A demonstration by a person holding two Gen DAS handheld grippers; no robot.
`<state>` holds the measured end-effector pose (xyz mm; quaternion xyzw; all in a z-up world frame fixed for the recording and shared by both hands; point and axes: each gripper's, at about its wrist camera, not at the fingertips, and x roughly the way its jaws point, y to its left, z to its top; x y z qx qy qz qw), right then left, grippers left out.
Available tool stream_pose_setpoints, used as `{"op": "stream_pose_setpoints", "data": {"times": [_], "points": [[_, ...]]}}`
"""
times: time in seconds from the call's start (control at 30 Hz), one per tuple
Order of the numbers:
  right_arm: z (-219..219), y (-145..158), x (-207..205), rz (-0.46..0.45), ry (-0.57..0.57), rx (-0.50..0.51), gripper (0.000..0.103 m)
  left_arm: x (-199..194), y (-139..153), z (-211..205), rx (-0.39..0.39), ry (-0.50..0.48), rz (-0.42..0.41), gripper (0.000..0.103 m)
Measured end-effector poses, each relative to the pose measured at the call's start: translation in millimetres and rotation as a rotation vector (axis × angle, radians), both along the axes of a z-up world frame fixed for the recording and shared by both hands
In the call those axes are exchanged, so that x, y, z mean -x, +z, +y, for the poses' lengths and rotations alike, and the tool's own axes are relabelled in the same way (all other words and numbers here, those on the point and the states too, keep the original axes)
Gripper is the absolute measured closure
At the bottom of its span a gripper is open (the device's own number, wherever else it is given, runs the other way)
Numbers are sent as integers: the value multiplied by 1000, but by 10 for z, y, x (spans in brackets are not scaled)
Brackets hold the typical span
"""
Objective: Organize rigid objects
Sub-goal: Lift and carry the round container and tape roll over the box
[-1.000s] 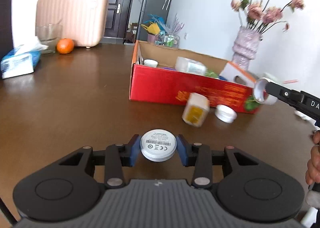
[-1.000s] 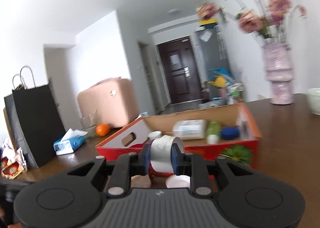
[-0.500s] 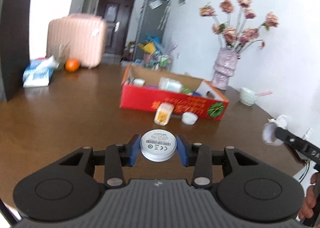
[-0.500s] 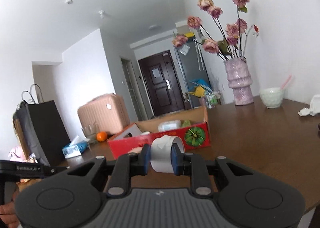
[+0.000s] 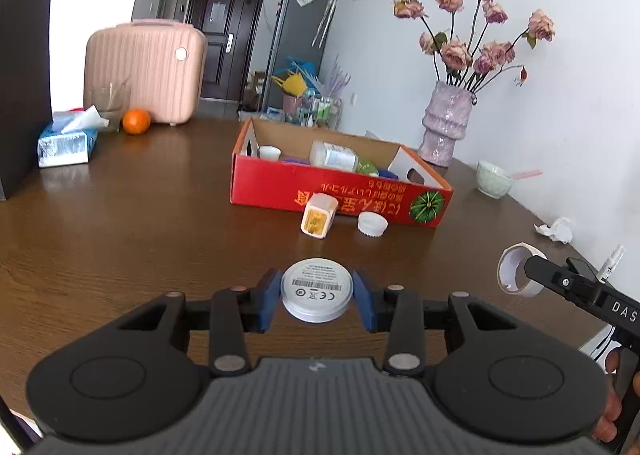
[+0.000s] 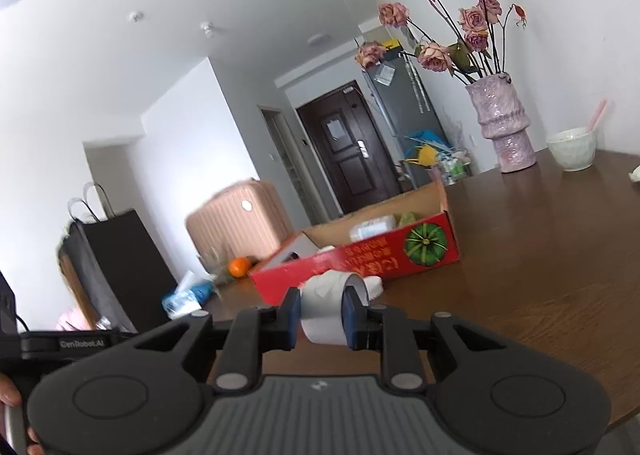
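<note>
My left gripper [image 5: 317,297] is shut on a round white disc [image 5: 317,289] with a printed label, held above the brown table [image 5: 140,239]. My right gripper [image 6: 323,315] is shut on a white tape roll [image 6: 326,309]; the roll also shows at the right of the left wrist view [image 5: 520,270]. A red cardboard box [image 5: 340,199] holding a white bottle [image 5: 334,155] and other small items sits mid-table. In front of it lie a small yellow-labelled bottle [image 5: 318,216] and a white cap [image 5: 372,224].
A pink vase with dried roses [image 5: 444,131], a pale bowl [image 5: 494,179] and crumpled tissue [image 5: 556,230] are at the right. A tissue pack [image 5: 66,141], a glass [image 5: 110,103], an orange [image 5: 136,121], a pink suitcase [image 5: 146,71] and a black bag [image 5: 22,95] stand at the left.
Both grippers have pulled back from the red box, which now looks smaller and farther off. Each still holds its object.
</note>
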<state>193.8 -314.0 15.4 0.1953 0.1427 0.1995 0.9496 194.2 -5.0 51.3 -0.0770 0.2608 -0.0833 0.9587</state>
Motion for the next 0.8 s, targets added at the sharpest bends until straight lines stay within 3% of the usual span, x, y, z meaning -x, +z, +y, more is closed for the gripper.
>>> {"op": "stream_pose_setpoints", "data": {"times": [0.27,0.47,0.57,0.8], "points": [[-37,56,-143,27,12,-47,82,-133,48,-2,-1,-17,-21,63],[47,317,-500,-1,25,-24,82,-523,319,67,-17,-22,-76,63],[106,485,-843,-15,54,-21,82,-862,459,45,-55,-28,-119,63],[375,823,-1938,-27,144,54,82,-1790,605,-20,-173,-23,-115,63]]}}
